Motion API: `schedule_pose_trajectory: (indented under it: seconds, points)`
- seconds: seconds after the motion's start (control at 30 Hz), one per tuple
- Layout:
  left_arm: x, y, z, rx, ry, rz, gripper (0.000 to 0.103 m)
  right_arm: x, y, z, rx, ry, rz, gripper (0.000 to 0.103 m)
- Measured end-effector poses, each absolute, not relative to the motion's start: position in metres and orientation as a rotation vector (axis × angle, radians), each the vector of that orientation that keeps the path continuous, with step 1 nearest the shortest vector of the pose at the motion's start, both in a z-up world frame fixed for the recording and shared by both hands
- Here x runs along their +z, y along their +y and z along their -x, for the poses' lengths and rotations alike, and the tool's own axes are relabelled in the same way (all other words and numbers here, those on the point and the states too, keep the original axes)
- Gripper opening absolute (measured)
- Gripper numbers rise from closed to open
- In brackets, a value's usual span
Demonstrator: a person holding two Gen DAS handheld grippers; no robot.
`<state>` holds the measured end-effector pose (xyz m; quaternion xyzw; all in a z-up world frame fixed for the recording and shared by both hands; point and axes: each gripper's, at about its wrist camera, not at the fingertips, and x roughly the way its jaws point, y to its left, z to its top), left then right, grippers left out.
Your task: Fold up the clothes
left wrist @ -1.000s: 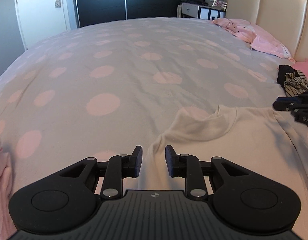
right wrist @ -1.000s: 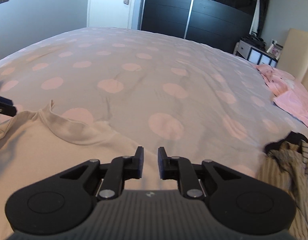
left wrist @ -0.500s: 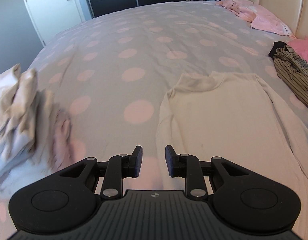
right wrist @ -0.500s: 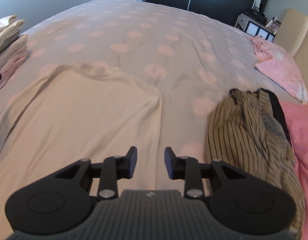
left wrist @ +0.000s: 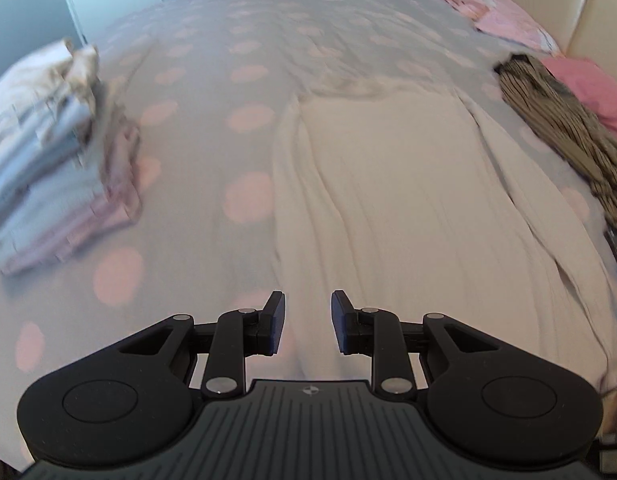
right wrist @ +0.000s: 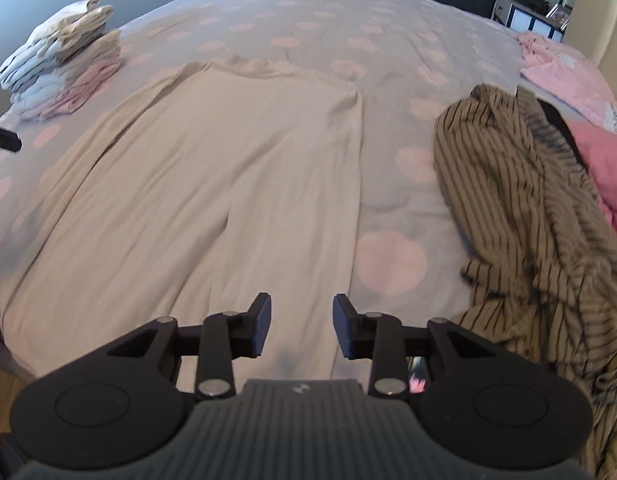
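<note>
A cream long-sleeved top (right wrist: 228, 168) lies flat on the dotted bed cover (right wrist: 348, 32), collar at the far end, sleeves along its sides. In the left wrist view the same cream top (left wrist: 408, 200) is rippled along its left side. My left gripper (left wrist: 308, 312) hovers open over the top's near left edge, with nothing between its fingers. Above the near right part of the top, my right gripper (right wrist: 302, 314) is also open and holds nothing. The left gripper's tip (right wrist: 4, 142) shows at the left edge of the right wrist view.
A stack of folded clothes (right wrist: 60, 76) sits at the far left of the bed. A crumpled brown striped garment (right wrist: 528, 208) and pink clothing (right wrist: 600, 160) lie to the right. The bed's near edge and floor show at lower left.
Both grippers have drawn back from the collar toward the near end of the top, so its whole length now shows. The right jaws stand wider than a second ago.
</note>
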<state>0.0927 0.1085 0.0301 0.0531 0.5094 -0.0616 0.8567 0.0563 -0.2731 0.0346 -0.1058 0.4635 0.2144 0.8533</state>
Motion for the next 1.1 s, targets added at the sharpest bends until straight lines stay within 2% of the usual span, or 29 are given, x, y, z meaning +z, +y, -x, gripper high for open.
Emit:
schedule_pose_trajectory:
  seconds: [0.23,0.53,0.57,0.6,0.63,0.67,0.83,1.1]
  points:
    - [-0.01,0.087,-0.059,-0.148,1.128,-0.127,0.023,-0.007,-0.279,-0.055,0.456,1.055,0.271,0.036]
    - [-0.028,0.076,-0.055,-0.13,1.158,-0.135,0.023,-0.031,-0.271,-0.075,0.456,1.137,0.326,0.035]
    - [-0.028,0.076,-0.056,-0.125,1.158,-0.134,0.024,-0.031,-0.269,-0.076,0.464,1.141,0.332,0.032]
    - [-0.029,0.076,-0.057,-0.12,1.159,-0.129,0.024,-0.031,-0.268,-0.077,0.471,1.144,0.338,0.025]
    - [-0.029,0.077,-0.058,-0.116,1.159,-0.125,0.024,-0.03,-0.265,-0.077,0.477,1.145,0.353,0.013]
    - [-0.029,0.077,-0.059,-0.112,1.16,-0.121,0.024,-0.029,-0.262,-0.076,0.48,1.142,0.381,0.007]
    - [-0.031,0.082,-0.061,-0.101,1.168,-0.105,0.027,-0.017,-0.258,-0.075,0.461,1.141,0.449,0.005]
    - [-0.031,0.083,-0.06,-0.12,1.168,-0.097,0.03,0.026,-0.283,-0.091,0.341,1.106,0.405,0.005]
